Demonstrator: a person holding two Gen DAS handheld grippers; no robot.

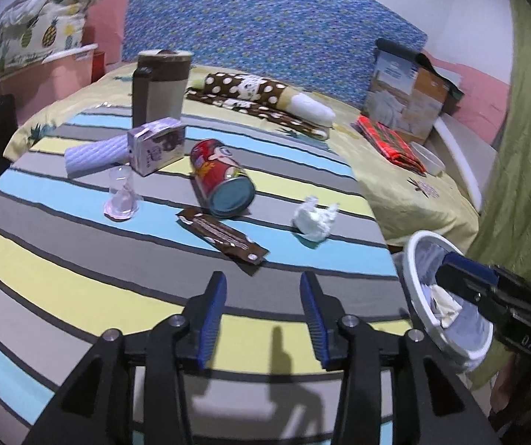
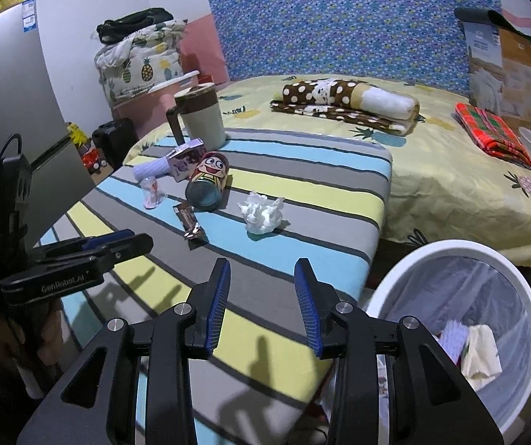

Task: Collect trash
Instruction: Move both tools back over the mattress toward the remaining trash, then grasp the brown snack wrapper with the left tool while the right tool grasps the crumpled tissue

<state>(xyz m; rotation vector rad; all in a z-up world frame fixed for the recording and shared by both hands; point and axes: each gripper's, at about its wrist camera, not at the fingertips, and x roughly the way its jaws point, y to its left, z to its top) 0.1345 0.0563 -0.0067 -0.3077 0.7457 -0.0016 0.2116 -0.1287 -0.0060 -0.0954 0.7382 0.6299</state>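
On the striped surface ahead of you, the trash lies spread out: a crumpled white tissue (image 1: 314,218) to the right, a brown snack wrapper (image 1: 223,236) nearest your left tongs (image 1: 263,293), and a red cartoon can (image 1: 221,178) on its side just beyond the wrapper. Farther left sit a purple carton (image 1: 157,145) touching a pale ribbed roll (image 1: 95,155), and a small clear plastic cup (image 1: 121,194), which looks tipped, though the blur makes that hard to judge. A tall lidded mug (image 1: 162,87) stands at the far edge. Your left tongs are parted with nothing between them. Your right tongs (image 2: 261,289) are likewise parted and empty, near the lined white trash bin (image 2: 454,256), which sits off the surface's right edge and already holds crumpled scraps.
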